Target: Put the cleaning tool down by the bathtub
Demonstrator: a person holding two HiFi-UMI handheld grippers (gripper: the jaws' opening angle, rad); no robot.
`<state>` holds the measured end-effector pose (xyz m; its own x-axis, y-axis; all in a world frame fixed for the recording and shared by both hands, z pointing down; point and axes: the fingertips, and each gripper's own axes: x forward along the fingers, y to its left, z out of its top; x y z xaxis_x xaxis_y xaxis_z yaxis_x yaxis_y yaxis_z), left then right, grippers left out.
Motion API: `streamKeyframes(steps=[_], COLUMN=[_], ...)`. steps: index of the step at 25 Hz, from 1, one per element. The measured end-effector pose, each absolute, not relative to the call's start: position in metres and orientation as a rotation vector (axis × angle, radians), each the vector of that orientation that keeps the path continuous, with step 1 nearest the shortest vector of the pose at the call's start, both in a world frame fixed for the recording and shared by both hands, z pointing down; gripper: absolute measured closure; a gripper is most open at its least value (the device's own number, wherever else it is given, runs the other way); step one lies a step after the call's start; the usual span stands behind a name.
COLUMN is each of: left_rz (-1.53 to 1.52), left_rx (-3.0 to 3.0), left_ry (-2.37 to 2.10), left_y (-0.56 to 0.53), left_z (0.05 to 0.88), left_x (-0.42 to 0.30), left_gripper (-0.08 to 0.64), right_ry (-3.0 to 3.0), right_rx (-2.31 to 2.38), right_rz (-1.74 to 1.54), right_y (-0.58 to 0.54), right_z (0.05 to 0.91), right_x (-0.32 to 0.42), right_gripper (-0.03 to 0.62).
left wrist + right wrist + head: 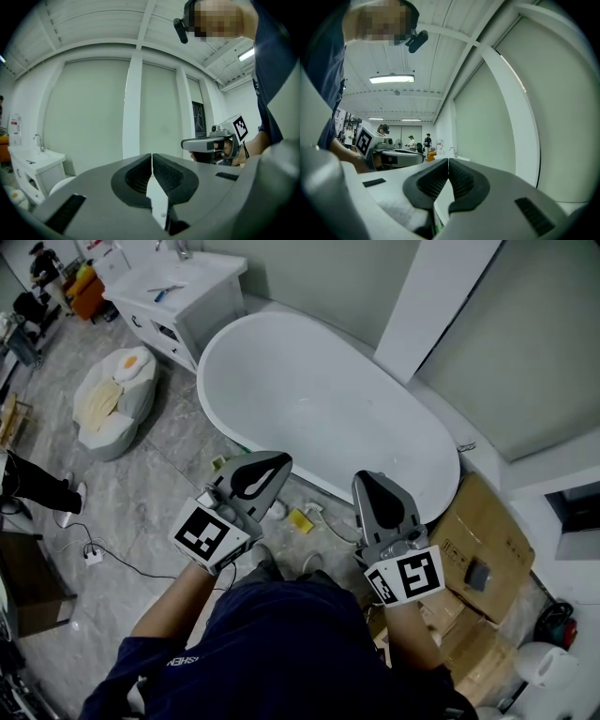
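Both grippers are empty: the left gripper [152, 157] and right gripper [448, 162] each have their jaws pressed together on nothing, held up near the bathtub [319, 409]. A small yellow item [301, 519], probably the cleaning tool, lies on the floor just beside the bathtub, so the task looks done. It is too small to identify, and the grippers hide some of the floor by the bathtub.
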<state>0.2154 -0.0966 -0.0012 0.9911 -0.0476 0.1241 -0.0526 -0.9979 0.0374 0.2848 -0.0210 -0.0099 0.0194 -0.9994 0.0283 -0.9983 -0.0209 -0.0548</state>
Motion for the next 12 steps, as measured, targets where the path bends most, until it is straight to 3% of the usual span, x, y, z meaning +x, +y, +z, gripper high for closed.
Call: streamKeyframes(steps=[12], left_rz=[0.202], left_rx=[3.098], left_ry=[-0.047], left_y=[-0.079], left_z=[0.002], left_x=[0.227], left_gripper=[0.526], right_ry=[2.187], right_rx=[-2.219], right_rz=[-0.101], right_y=[-0.006], right_z=[-0.010], right_x=[0.292], right_gripper=[0.589])
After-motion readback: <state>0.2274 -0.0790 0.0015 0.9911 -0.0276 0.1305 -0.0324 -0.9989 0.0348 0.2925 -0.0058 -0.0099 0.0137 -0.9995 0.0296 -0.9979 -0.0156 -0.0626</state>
